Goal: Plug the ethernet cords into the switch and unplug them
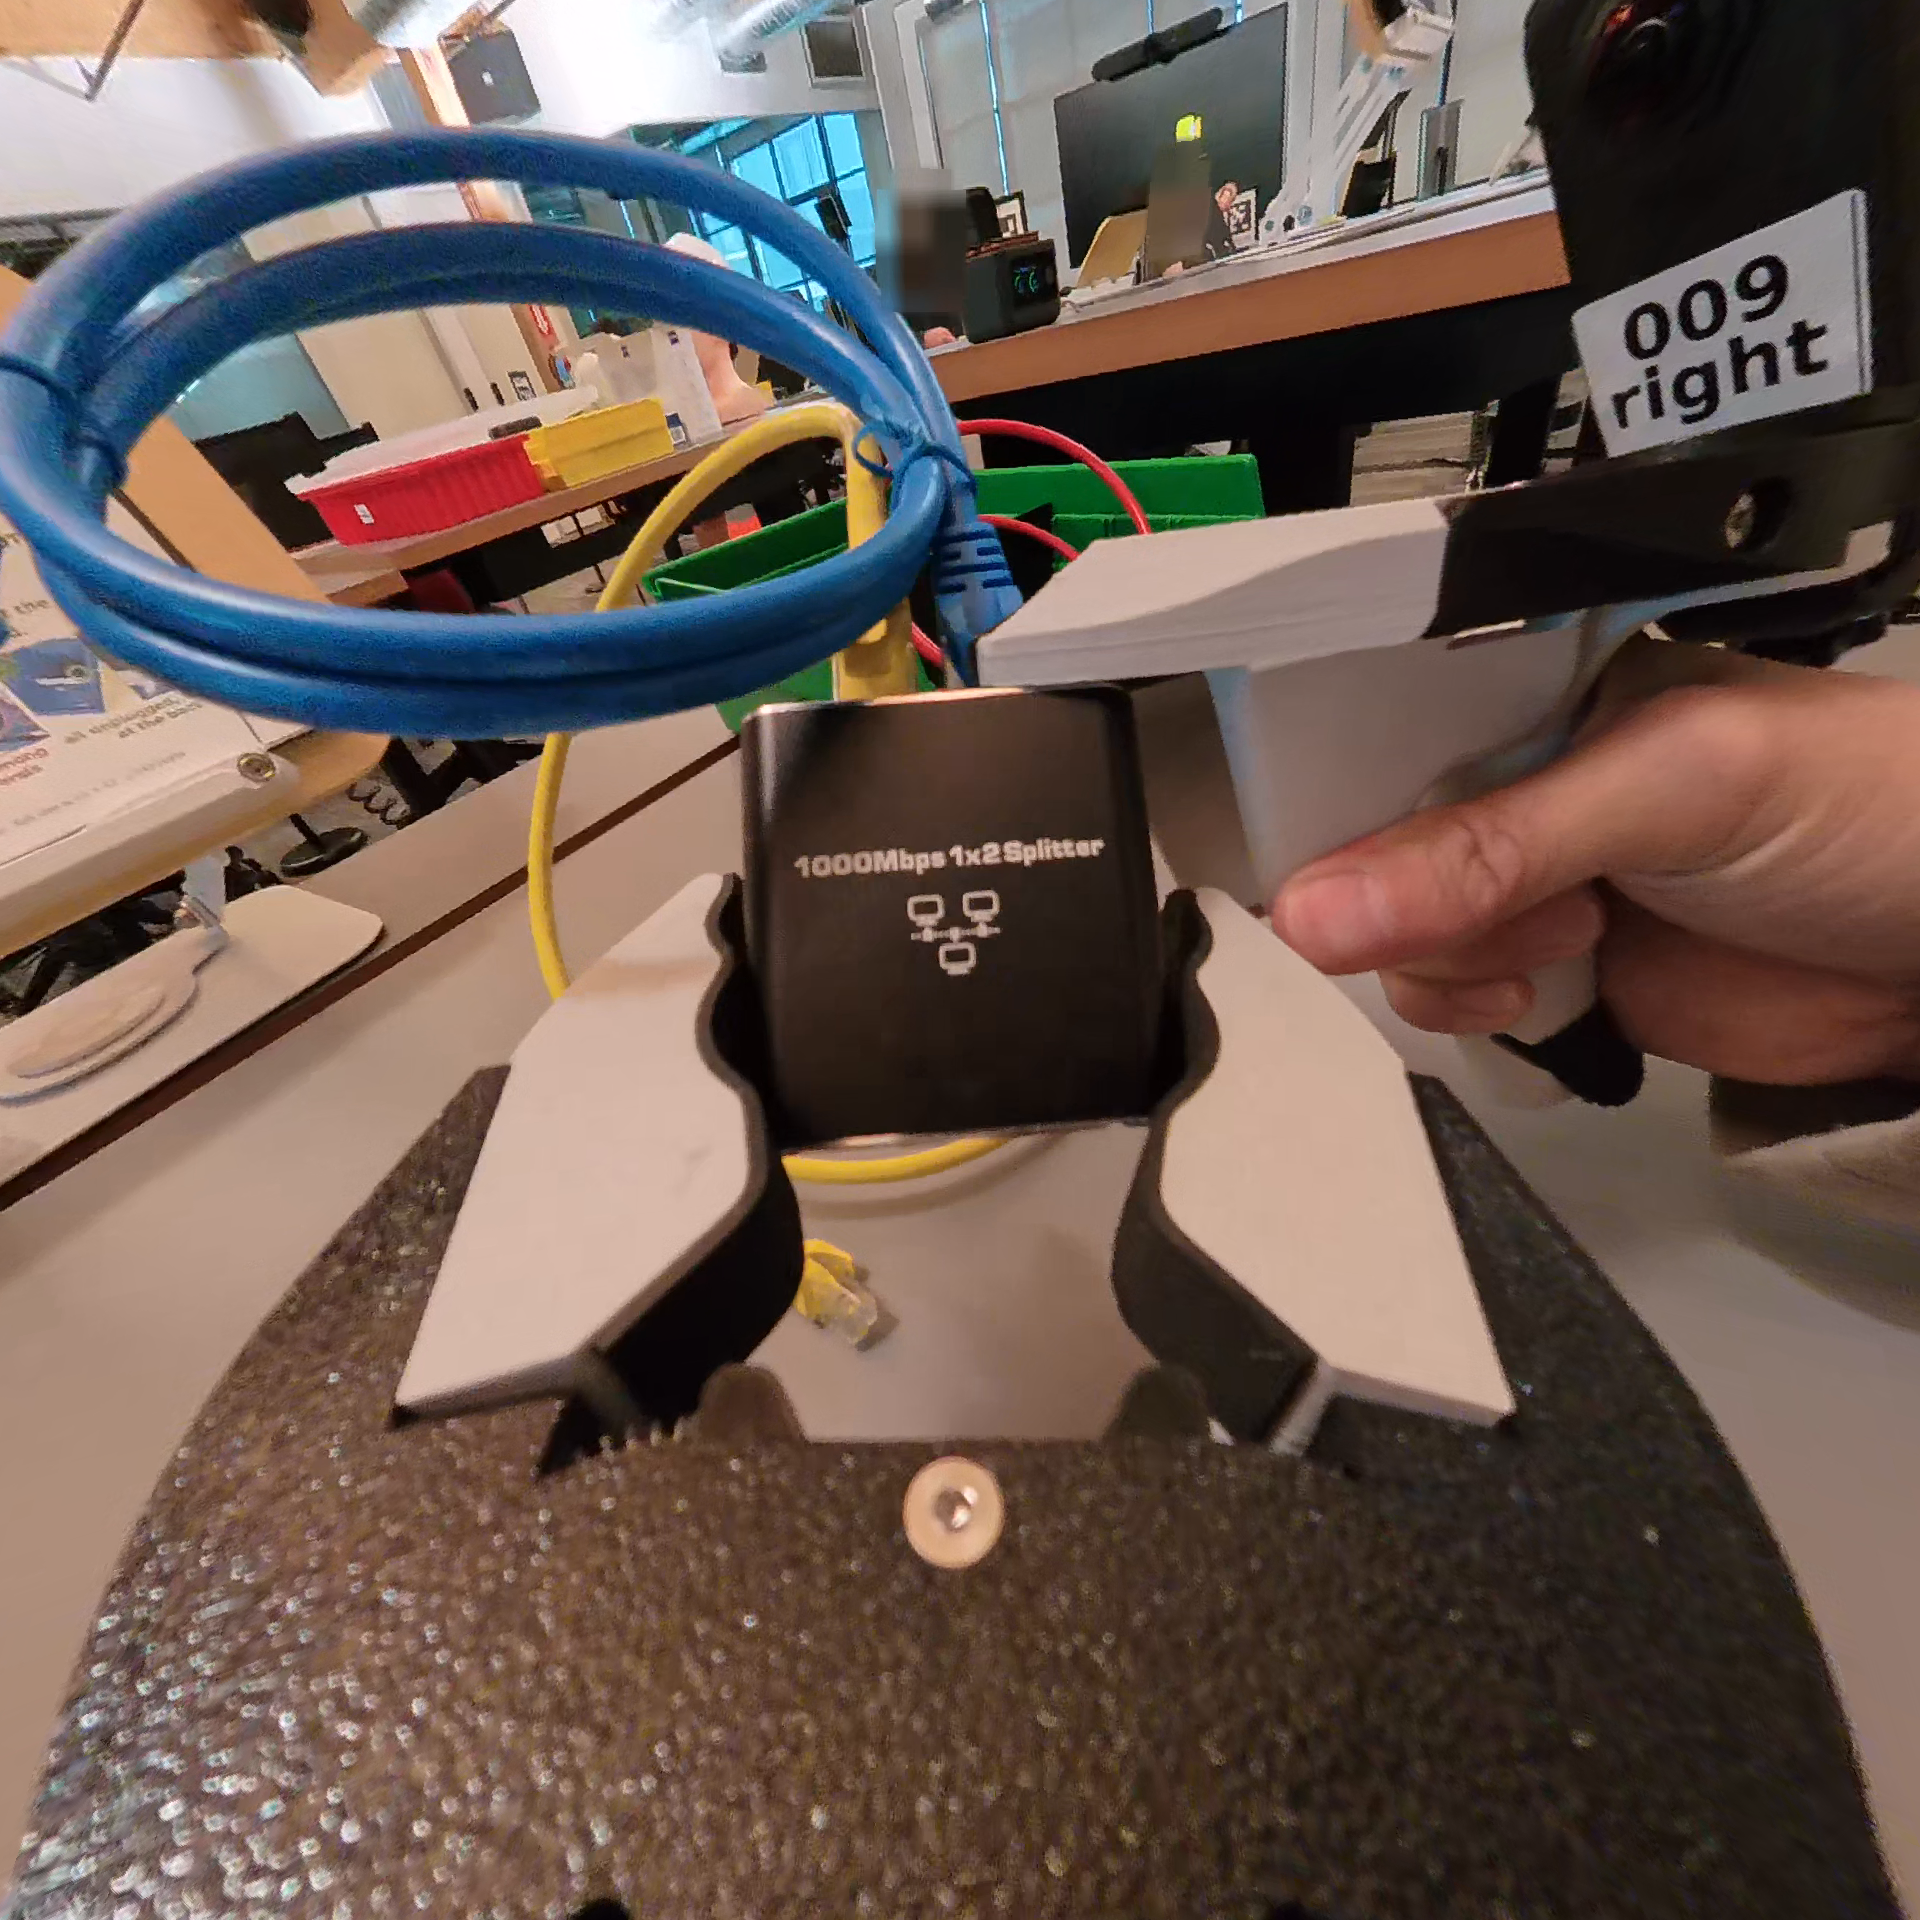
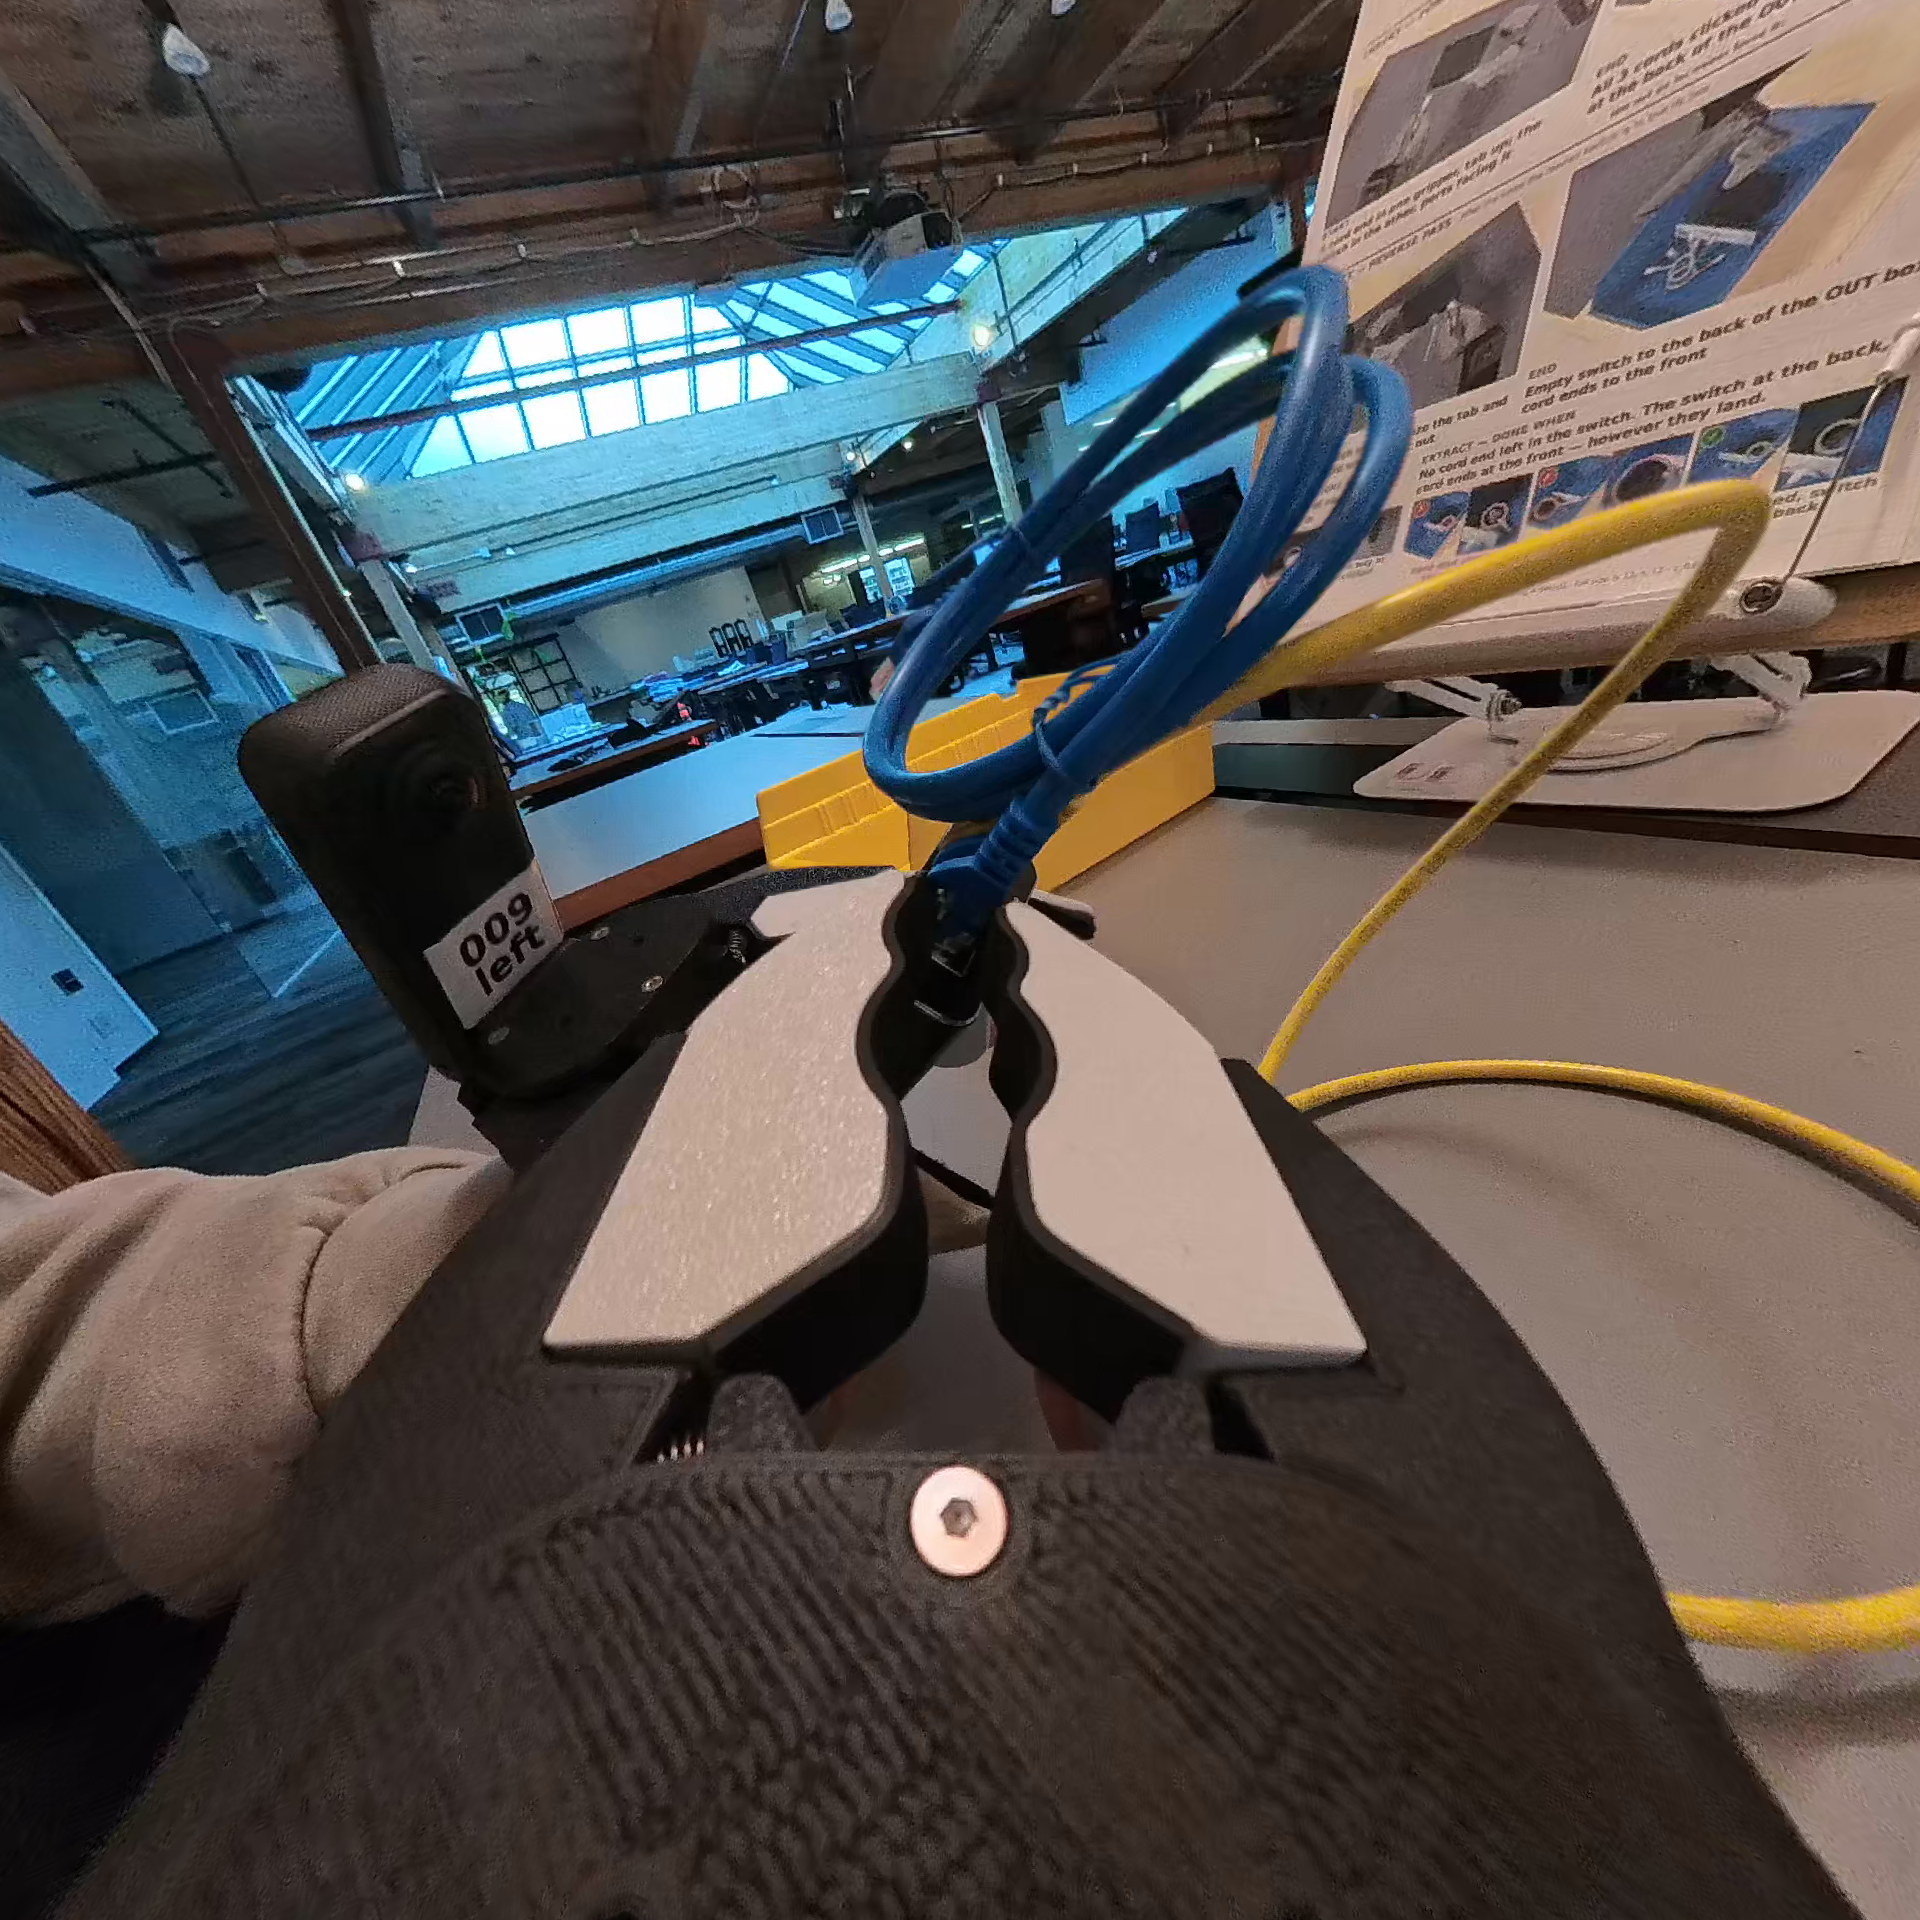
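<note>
The left two-finger gripper [image 1: 956, 997], grey-faced with black pads, is clamped on a black box between its fingertips. The right gripper [image 2: 951, 956], of the same build, is nearly closed, pinching a blue plug. In the left wrist view it enters from three o'clock, held by a bare hand [image 1: 1662, 894].

Open-plan office and lab workspace: long rows of desks [image 2: 831, 644] under exposed timber beams [image 2: 623, 94] and a skylight [image 2: 623, 374], monitor [image 1: 1164, 156], coloured parts bins [image 1: 416, 488], instruction poster [image 2: 1621, 291] beside the counter [image 2: 1558, 935].
</note>
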The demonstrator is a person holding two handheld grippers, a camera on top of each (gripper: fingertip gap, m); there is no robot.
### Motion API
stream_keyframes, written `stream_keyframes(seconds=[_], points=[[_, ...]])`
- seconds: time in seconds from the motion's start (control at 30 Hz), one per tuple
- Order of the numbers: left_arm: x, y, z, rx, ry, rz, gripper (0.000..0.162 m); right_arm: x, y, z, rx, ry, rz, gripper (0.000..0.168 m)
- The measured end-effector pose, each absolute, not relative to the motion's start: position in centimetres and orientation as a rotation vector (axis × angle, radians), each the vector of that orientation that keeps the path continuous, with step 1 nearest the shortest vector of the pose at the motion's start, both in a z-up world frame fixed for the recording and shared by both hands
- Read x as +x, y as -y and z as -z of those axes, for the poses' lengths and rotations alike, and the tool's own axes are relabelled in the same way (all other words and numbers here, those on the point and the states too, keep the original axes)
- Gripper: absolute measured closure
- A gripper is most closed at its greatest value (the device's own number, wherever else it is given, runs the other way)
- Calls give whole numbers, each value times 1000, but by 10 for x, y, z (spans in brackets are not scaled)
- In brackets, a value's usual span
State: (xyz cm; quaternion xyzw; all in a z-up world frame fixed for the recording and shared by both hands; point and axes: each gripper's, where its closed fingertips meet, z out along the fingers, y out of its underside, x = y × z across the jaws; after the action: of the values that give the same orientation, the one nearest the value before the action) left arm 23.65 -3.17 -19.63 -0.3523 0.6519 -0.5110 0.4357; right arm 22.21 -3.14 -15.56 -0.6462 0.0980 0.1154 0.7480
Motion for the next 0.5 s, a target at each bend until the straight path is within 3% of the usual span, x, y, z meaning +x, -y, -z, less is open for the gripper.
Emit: stream_keyframes(seconds=[0.2, 0.5], points=[[236, 27, 193, -788, -1603, 1138, 86, 218, 33, 153, -1414, -187, -260, 156], [235, 34, 194, -837, -1622, 1283, 86, 219, 35, 153, -1467, -154, -191, 157]])
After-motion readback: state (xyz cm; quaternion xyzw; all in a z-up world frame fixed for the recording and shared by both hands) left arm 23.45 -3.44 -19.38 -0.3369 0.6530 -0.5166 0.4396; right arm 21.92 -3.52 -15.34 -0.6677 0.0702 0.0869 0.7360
